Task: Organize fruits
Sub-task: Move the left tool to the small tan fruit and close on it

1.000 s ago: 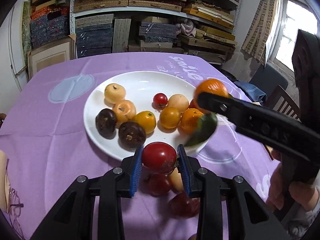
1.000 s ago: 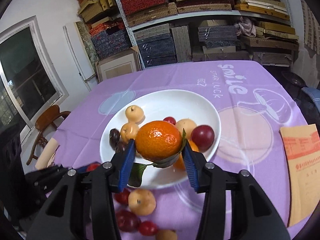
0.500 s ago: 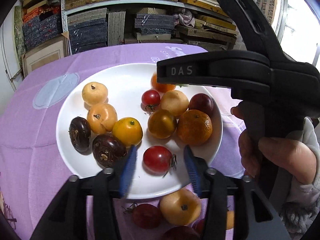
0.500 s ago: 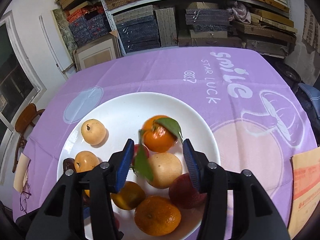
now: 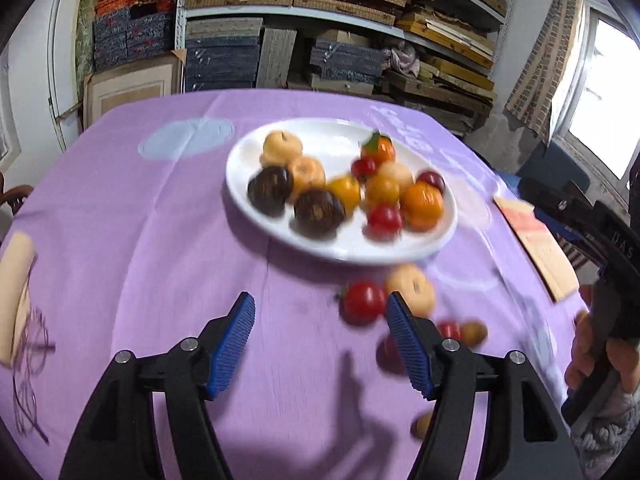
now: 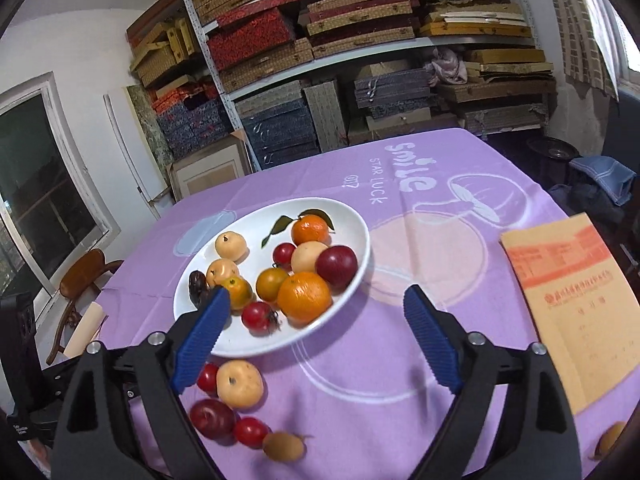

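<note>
Both tongs spread wide, nothing between the pads: left tongs (image 5: 320, 326) over bare purple tabletop (image 5: 152, 248) near the plate's near edge; right tongs (image 6: 316, 334) over the plate's near rim and the cloth to its right; white plate (image 6: 352, 220) sits mid-tabletop, loaded with fruit: leafy tangerine (image 6: 310, 230) at the far side, plain orange (image 6: 305, 298) at the near side, dark red plum (image 6: 337, 265) to the right touching the orange, pale peach (image 6: 308, 256) between tangerine and orange, small red tomato (image 6: 259, 316) at the near rim, two dark brown fruits (image 5: 319, 211) on the left side in the left wrist view; loose fruit off the plate on its near side: pale apple (image 6: 239, 384) just beside a red tomato (image 6: 208, 378), dark plum (image 6: 212, 418), second small tomato (image 6: 250, 432), brownish kiwi-like fruit (image 6: 282, 446) nearest the camera; one more brownish fruit (image 6: 610, 442) alone at far right near edge; tan envelope with red print (image 6: 576, 292) on the right of the tabletop, well apart from the plate; left view is motion-blurred; shelves of stacked boxes (image 6: 360, 60) behind.
</note>
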Demonstrator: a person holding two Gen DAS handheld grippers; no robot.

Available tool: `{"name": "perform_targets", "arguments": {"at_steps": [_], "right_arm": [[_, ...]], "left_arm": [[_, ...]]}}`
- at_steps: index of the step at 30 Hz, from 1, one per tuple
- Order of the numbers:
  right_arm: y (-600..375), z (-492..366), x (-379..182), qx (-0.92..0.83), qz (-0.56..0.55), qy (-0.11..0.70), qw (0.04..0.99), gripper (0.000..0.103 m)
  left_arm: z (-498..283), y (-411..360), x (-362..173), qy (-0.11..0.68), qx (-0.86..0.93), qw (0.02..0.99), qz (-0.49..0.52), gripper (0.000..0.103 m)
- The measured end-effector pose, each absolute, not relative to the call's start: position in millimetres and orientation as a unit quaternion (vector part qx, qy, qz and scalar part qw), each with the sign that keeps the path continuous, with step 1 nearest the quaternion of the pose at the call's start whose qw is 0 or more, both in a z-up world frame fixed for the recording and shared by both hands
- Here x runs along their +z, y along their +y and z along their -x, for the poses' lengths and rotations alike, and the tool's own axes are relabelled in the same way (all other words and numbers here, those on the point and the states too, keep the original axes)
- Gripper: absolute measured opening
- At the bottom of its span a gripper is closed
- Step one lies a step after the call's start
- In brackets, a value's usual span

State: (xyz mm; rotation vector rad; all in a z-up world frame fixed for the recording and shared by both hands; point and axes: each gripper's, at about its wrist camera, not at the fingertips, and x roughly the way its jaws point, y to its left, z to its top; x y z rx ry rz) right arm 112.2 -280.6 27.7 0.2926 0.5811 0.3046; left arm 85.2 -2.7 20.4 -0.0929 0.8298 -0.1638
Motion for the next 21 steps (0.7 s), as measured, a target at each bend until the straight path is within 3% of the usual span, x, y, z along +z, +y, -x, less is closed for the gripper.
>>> {"name": "perform_targets", "arguments": {"at_steps": [7,11,21], "right_arm": [[-316,-84,5,0.105,-0.186,0.274,0.938,0.096],[-324,-86,4,0.100,-0.206,0.274,0.934,0.097],[-321,-87,6,0.100,-0.198,0.274,0.936,0.099]], "left_arm": [[-27,-53,-1,0.386,-0.100,0.916,-0.047,0.073],[-14,-74,-4,0.357,-0.105,0.923,-0.097,0.085],[-31,-72,-19,0.403,-0.122,0.905,-0.067,0.084]]}}
